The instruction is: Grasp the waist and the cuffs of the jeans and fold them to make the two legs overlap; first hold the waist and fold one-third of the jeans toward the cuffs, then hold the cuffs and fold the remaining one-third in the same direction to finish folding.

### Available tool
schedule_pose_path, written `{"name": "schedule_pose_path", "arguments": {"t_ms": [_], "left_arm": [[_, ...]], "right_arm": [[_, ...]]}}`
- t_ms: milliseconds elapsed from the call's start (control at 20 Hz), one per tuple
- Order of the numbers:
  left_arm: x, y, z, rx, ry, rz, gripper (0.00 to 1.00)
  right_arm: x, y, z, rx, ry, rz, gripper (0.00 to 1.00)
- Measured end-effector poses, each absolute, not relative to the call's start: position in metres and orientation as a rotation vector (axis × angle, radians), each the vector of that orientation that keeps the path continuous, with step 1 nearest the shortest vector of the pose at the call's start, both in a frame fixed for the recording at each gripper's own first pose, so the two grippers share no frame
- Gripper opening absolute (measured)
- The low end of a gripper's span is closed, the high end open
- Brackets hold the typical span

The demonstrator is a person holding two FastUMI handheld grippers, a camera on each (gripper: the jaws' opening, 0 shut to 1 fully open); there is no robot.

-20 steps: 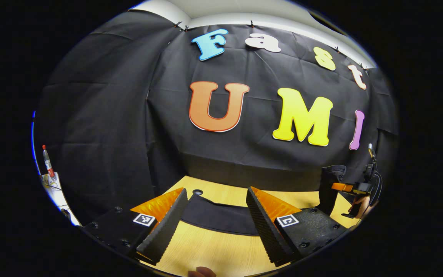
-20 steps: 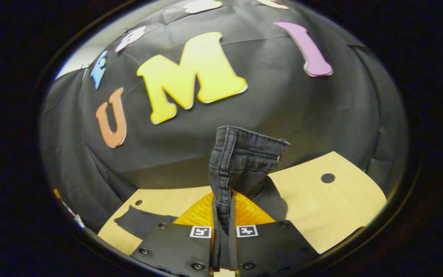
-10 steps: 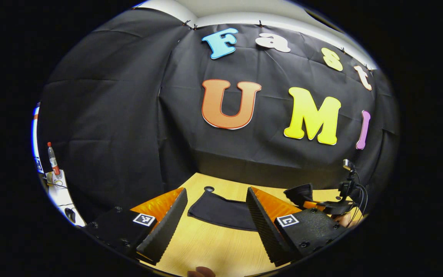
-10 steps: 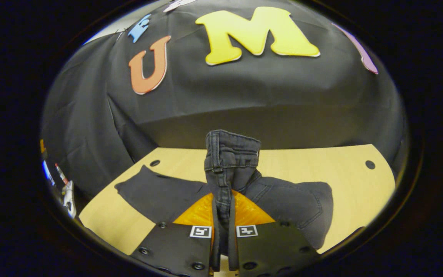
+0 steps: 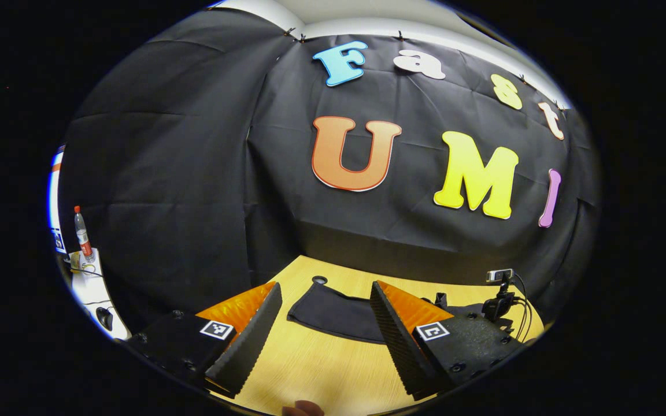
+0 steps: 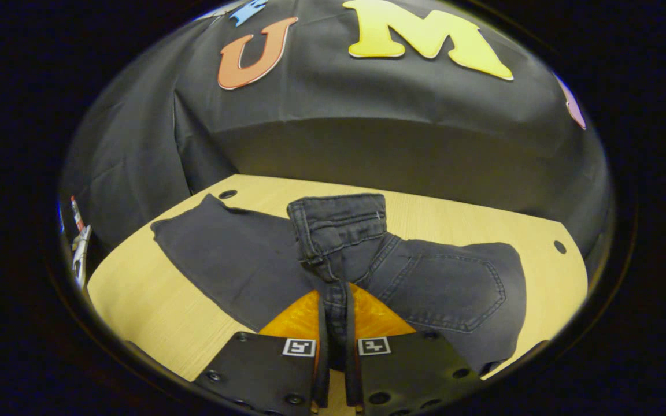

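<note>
Denim jeans (image 6: 443, 283) look heavy and floppy; right gripper (image 6: 333, 323) pinches their waistband (image 6: 336, 222), left gripper (image 5: 324, 329) gapes wide near the cuffs (image 5: 333, 312).

Both views low over table (image 5: 321, 370), sharing jeans (image 6: 240, 260).

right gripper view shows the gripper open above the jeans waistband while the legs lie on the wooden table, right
Not quite. In the right gripper view the right gripper is shut on the jeans at the waistband, not open above it. The legs do lie on the wooden table.
</note>
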State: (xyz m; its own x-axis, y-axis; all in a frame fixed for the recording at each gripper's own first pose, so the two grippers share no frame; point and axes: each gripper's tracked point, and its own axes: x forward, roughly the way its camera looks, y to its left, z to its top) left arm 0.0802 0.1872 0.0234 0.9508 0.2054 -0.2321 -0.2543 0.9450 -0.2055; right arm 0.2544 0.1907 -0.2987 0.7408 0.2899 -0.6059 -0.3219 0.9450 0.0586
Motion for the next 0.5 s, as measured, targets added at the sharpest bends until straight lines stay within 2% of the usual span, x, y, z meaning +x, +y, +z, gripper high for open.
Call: {"name": "schedule_pose_path", "arguments": {"t_ms": [200, 250, 300, 350, 500], "left_arm": [[0.080, 0.187, 0.019, -0.246, 0.214, 0.230, 0.99], [0.081, 0.187, 0.019, -0.248, 0.218, 0.230, 0.99], [0.081, 0.187, 0.016, -0.252, 0.223, 0.229, 0.99], [0.085, 0.186, 0.012, -0.265, 0.232, 0.222, 0.99], [0.107, 0.176, -0.019, -0.390, 0.306, 0.195, 0.99]], "right_arm": [[0.251, 0.192, -0.309, -0.067, 0.685, 0.347, 0.14], [0.249, 0.193, -0.311, -0.072, 0.689, 0.354, 0.10], [0.247, 0.196, -0.313, -0.056, 0.703, 0.373, 0.18], [0.243, 0.201, -0.317, -0.039, 0.728, 0.390, 0.19], [0.235, 0.209, -0.298, -0.058, 0.706, 0.430, 0.88]]}}
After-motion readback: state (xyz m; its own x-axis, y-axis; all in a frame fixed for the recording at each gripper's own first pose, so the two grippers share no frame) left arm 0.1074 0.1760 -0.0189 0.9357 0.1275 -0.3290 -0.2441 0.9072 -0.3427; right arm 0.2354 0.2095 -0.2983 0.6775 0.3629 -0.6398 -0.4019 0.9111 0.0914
